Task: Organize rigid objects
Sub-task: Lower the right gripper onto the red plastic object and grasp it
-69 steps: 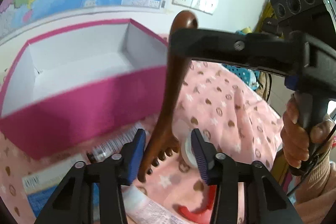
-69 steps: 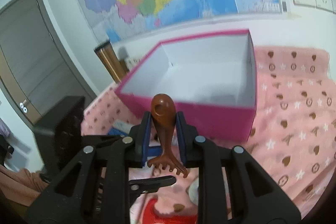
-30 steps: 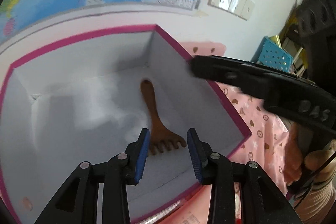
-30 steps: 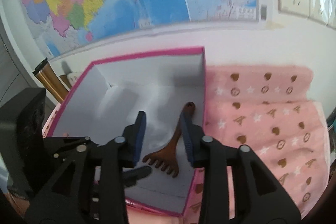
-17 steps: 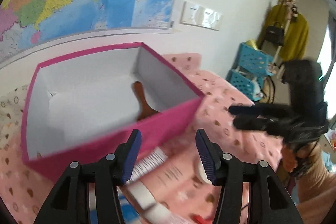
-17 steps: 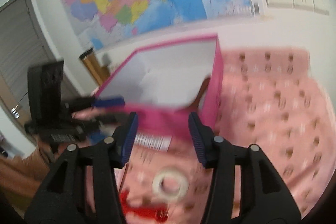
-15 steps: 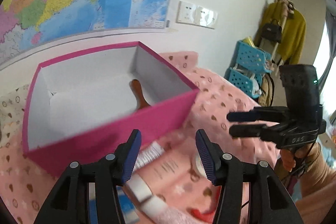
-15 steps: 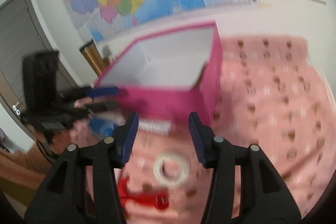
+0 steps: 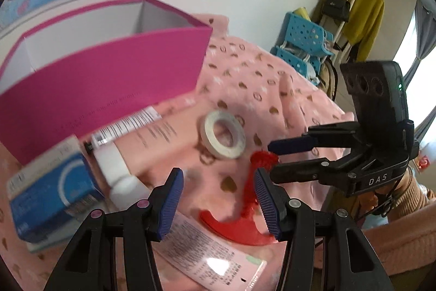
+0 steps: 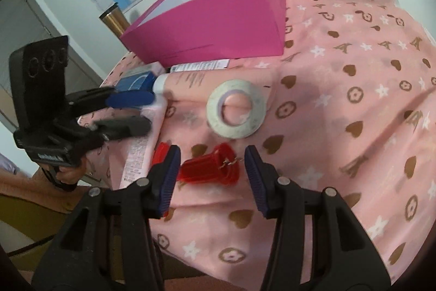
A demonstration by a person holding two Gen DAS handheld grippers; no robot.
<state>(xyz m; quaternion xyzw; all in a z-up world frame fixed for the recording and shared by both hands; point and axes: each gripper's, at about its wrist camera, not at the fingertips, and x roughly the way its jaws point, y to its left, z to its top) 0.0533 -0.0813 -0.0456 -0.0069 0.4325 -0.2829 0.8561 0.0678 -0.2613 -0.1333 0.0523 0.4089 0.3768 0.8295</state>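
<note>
On the pink patterned blanket [image 10: 354,67], your right gripper [image 10: 212,176] stands spread and empty, its pads flanking the red plastic tool [image 10: 209,168] without touching. Your left gripper [image 9: 218,201] is likewise spread, holding nothing. The tape roll [image 10: 235,108] lies near the magenta box [image 10: 212,26].

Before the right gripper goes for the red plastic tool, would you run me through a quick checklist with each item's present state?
1. right gripper jaws open and empty: ok.
2. red tool lies between the right fingers, pads not touching it: ok.
3. left gripper open and holding nothing: ok.
4. tape roll clear of the red tool's handle: ok.
5. pink box open on top to receive it: ok.
6. Room left inside the box: cannot tell, its floor is hidden.
</note>
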